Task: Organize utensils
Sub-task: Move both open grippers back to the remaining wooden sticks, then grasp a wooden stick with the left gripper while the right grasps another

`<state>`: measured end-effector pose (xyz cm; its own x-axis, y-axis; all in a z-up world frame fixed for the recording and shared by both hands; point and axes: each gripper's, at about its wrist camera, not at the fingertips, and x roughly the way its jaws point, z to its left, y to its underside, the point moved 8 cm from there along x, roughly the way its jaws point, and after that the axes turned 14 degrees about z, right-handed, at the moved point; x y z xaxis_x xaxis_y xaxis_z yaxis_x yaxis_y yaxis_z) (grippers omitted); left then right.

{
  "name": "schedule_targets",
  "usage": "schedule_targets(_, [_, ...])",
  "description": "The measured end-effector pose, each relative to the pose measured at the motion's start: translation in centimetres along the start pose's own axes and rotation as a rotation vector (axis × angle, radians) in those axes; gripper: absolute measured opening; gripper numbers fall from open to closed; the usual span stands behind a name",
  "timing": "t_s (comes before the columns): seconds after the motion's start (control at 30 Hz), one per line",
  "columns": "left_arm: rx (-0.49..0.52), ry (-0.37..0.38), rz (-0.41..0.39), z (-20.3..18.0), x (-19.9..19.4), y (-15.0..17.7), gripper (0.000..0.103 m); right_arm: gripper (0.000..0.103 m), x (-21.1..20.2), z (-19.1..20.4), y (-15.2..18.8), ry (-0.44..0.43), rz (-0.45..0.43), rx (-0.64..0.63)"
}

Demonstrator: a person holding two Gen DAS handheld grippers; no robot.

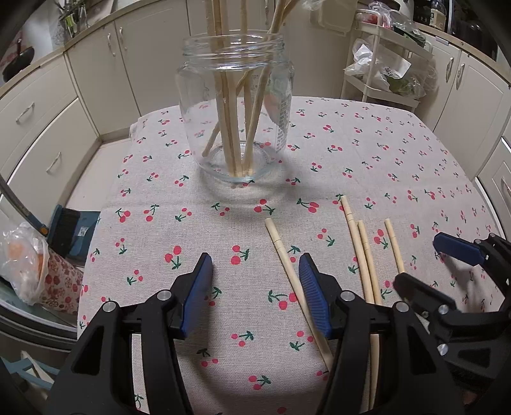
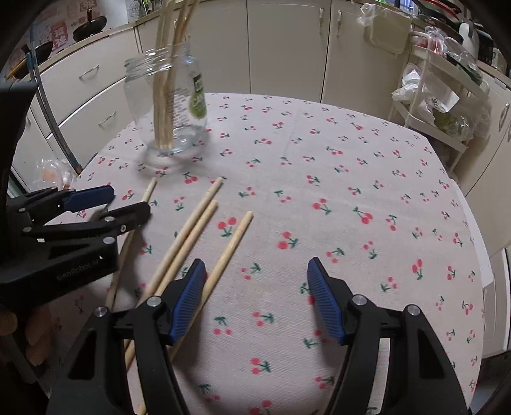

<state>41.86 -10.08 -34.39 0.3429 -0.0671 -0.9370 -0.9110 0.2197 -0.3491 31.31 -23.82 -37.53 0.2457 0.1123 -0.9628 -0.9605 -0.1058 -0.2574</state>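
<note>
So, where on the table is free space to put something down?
The cloth is bare right of the jar and across to the far and right edges. Another free patch lies left of the jar, toward the left edge. It is crowded near the front: four chopsticks lie there, with the open left tongs and right tongs over them.

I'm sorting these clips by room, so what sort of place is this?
Most likely a home kitchen. Cream cabinets with drawers line the walls, a wok sits on the counter, and a white trolley holds bagged groceries. The table wears a cherry-print cloth.
</note>
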Motion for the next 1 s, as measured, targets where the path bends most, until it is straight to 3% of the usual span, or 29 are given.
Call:
schedule_targets(0.23, [0.008, 0.01, 0.002, -0.3, 0.0, -0.1, 0.054, 0.036, 0.0, 1.2, -0.5, -0.029, -0.003, -0.033])
schedule_targets(0.3, [0.047, 0.018, -0.004, -0.8, -0.1, -0.1, 0.044, 0.024, 0.0, 1.3, -0.5, -0.047, 0.001, -0.045])
schedule_targets(0.37, [0.098, 0.032, -0.003, -1.4, -0.2, -0.1, 0.035, 0.02, -0.2, 0.9, -0.5, -0.077, 0.011, -0.049])
schedule_targets(0.47, [0.148, 0.056, 0.008, -1.6, -0.3, -0.2, 0.032, 0.019, -0.3, -0.1, -0.5, -0.089, 0.02, -0.027])
schedule_targets(0.57, [0.153, 0.074, 0.026, -1.4, -0.3, -0.4, 0.033, 0.019, 0.0, -0.8, -0.7, -0.163, 0.042, 0.032])
schedule_targets(0.73, [0.096, 0.086, 0.053, -1.4, 0.0, -1.0, 0.048, 0.02, 0.3, -0.4, -1.2, -0.158, 0.042, 0.037])
schedule_targets(0.83, [0.087, 0.064, 0.063, -1.9, 0.4, -1.3, 0.051, 0.02, 0.3, -0.2, -1.1, -0.137, 0.038, 0.014])
schedule_targets(0.87, [0.086, 0.054, 0.066, -2.0, 0.5, -1.4, 0.051, 0.016, 0.4, -0.1, -1.2, -0.124, 0.036, 0.005])
schedule_targets(0.9, [0.084, 0.052, 0.067, -2.1, 0.5, -1.5, 0.048, 0.011, 0.5, -0.1, -1.2, -0.12, 0.036, 0.0])
schedule_targets(1.0, [0.079, 0.072, 0.072, -2.2, 0.5, -1.8, 0.008, 0.006, 0.5, -0.6, -1.0, -0.156, 0.032, 0.031])
